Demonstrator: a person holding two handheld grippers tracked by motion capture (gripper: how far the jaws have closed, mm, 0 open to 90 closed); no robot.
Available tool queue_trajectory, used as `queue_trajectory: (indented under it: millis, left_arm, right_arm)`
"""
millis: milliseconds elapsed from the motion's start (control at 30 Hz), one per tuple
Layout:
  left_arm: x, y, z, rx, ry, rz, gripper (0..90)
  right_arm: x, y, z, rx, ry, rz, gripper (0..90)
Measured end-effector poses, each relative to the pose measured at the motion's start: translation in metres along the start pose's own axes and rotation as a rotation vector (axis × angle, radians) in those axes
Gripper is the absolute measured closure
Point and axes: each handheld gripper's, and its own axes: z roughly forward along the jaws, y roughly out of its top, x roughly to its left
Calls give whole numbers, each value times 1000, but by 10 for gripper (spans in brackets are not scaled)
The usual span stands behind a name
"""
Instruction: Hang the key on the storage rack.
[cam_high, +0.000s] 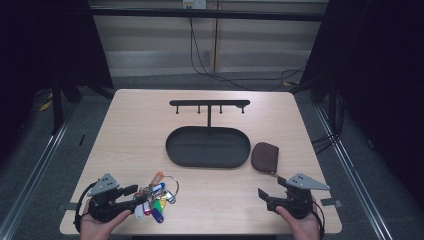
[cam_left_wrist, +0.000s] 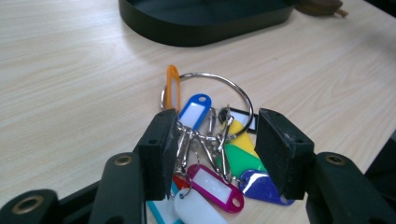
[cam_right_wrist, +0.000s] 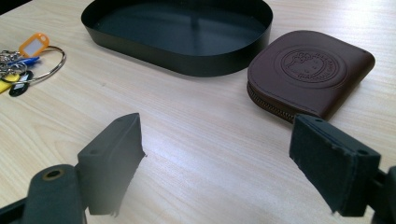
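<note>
A bunch of keys with coloured tags (cam_high: 157, 196) on a big metal ring lies near the table's front left. My left gripper (cam_high: 136, 198) is open, one jaw on each side of the key bunch (cam_left_wrist: 205, 140) without closing on it. A brown zipped leather pouch (cam_high: 264, 156) rests right of a black oval tray (cam_high: 207, 147). My right gripper (cam_high: 272, 189) is open wide over bare table, just short of the pouch (cam_right_wrist: 310, 70), with nothing between its jaws.
Behind the tray stands a black rack with several hooks (cam_high: 209, 104) on a single post. In the right gripper view the tray wall (cam_right_wrist: 187, 60) is ahead and the keys (cam_right_wrist: 23, 60) lie far left. The table's front edge is close to both hands.
</note>
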Motion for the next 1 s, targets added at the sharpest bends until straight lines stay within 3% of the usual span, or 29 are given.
queue_trajectory:
  millis: [333,533,600,800,1000]
  left_arm:
    - [-1,4,-1,20,-11,4,528]
    - [-1,20,-2,33,-19,9,580]
    - [-3,25,-2,39,-9,29,586]
    - [-4,37,5,129,-38,33,601]
    - [-8,50,16,222,-74,91,616]
  right_arm:
    - [-1,0,-1,9,-2,-5,173]
    - [1,-1,-1,14,-1,-8,175]
    - [1,-1,0,16,-1,-10,175]
    - [2,0,2,24,2,-13,176]
    - [2,-1,2,26,0,-11,177]
